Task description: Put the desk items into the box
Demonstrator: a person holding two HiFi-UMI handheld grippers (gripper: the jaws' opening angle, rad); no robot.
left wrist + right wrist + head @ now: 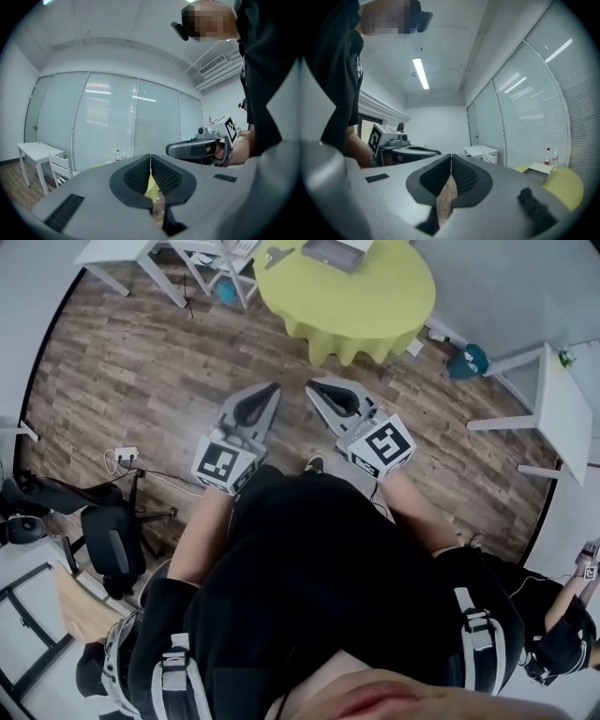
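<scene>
No legible brand or wording anywhere: only black-and-white square patterns on two marker cubes [225, 465], one per gripper, and print on two red-marked bottles [551, 157] too small to read. Two grippers in all, held side by side and close to level above the wood-plank floor [141, 362], well short of the round table [375, 324] draped in yellow-green cloth. Left gripper [273, 387]: jaws pressed together, ribbed dark pads meeting in a thin seam, nothing pinched, only a sliver of the green cloth showing past them. Right gripper [311, 386]: likewise closed tight on nothing, with floor planks visible below the seam. One box [336, 253] on the far part of that table, at the upper edge of the head view: open-topped, shallow, grey inside, with pale flaps folded outward. One small dark item [278, 256] on the cloth just left of the box, too small to identify. Bottles standing beyond the box, toward the blinds. Elsewhere: one white desk [122, 254] with one white chair [225, 263] left of the round table, one white table [562, 399] at the right, and one black office chair [112, 540] at lower left.
</scene>
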